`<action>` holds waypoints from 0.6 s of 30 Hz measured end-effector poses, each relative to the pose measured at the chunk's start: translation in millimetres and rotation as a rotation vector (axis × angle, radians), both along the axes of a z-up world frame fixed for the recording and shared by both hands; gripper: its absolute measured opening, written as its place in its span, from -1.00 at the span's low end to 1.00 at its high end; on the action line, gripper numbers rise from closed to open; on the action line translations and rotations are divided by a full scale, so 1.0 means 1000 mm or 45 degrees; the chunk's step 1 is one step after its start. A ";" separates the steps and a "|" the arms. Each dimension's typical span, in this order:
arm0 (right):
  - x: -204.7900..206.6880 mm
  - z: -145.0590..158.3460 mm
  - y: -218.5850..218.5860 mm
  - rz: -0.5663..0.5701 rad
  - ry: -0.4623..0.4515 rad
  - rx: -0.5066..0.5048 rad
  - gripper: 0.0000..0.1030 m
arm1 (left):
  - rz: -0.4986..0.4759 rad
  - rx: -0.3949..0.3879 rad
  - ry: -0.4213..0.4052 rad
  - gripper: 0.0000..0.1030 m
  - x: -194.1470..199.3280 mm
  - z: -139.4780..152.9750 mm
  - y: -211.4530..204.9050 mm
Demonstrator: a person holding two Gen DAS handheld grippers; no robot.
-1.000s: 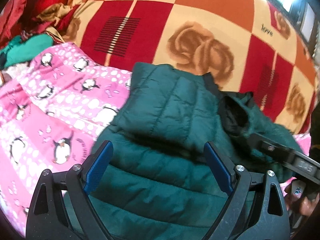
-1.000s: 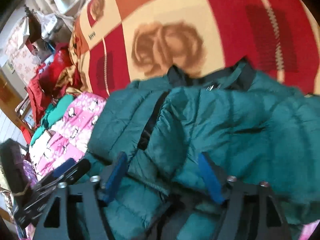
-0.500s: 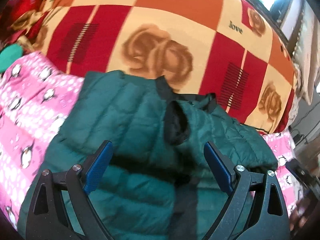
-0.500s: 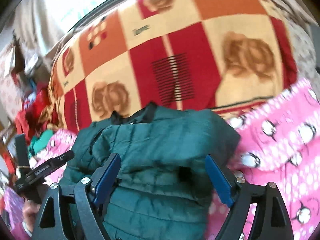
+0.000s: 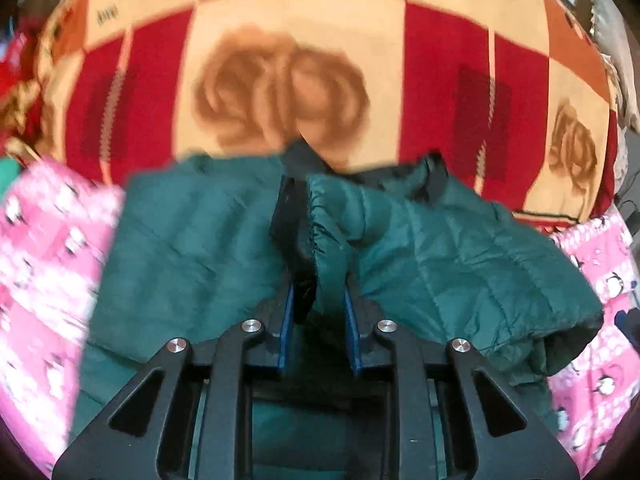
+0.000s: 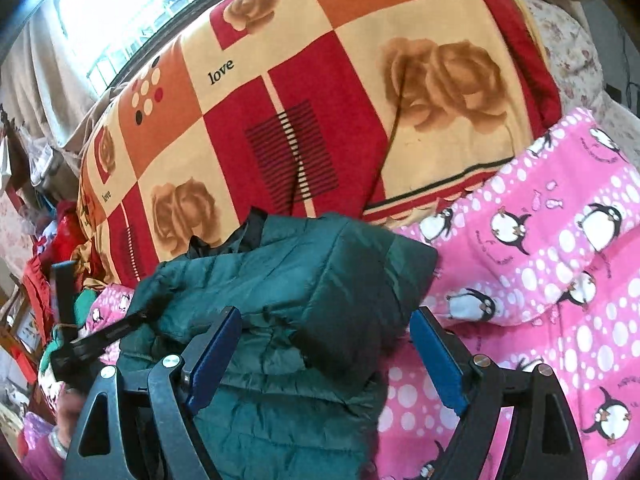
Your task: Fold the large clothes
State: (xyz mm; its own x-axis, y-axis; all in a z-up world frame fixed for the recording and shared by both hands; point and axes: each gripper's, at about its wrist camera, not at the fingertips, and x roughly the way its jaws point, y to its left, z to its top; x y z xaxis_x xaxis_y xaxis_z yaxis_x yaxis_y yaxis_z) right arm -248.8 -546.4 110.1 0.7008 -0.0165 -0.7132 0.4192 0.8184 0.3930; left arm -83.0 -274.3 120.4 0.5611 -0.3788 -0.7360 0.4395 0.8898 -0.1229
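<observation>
Bed under a checked rose blanket [image 5: 280, 32], pink penguin blanket [image 6: 560, 280], green puffer jacket [image 5: 440, 248] on top

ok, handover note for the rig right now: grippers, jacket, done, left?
Left gripper: jaws closing on a bunched fold of the green puffer jacket near its dark-lined front edge.
Right gripper: open, holding nothing, jacket's right side between its fingers.
Jacket lies on the pink penguin blanket, collar toward the red-orange rose blanket.
Done: sides look folded inward.
Left: probably fold it over lengthwise and flatten it.
</observation>
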 end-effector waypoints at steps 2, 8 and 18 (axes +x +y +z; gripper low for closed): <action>0.011 0.000 0.004 0.018 0.005 -0.032 0.63 | 0.021 0.006 -0.051 -0.59 0.004 0.011 0.018; 0.054 -0.020 0.020 0.092 0.078 -0.071 0.63 | 0.105 0.022 -0.127 -0.60 0.019 0.018 0.077; 0.135 -0.089 0.082 0.272 0.329 -0.357 0.71 | 0.150 0.013 -0.038 -0.59 0.031 -0.037 0.111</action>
State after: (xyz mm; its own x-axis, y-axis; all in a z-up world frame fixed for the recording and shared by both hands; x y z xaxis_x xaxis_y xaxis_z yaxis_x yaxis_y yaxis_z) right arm -113.5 -464.4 21.6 0.5089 -0.1087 -0.8539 0.2843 0.9576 0.0475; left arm -52.4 -162.9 83.4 0.6231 -0.3016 -0.7217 0.3355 0.9365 -0.1017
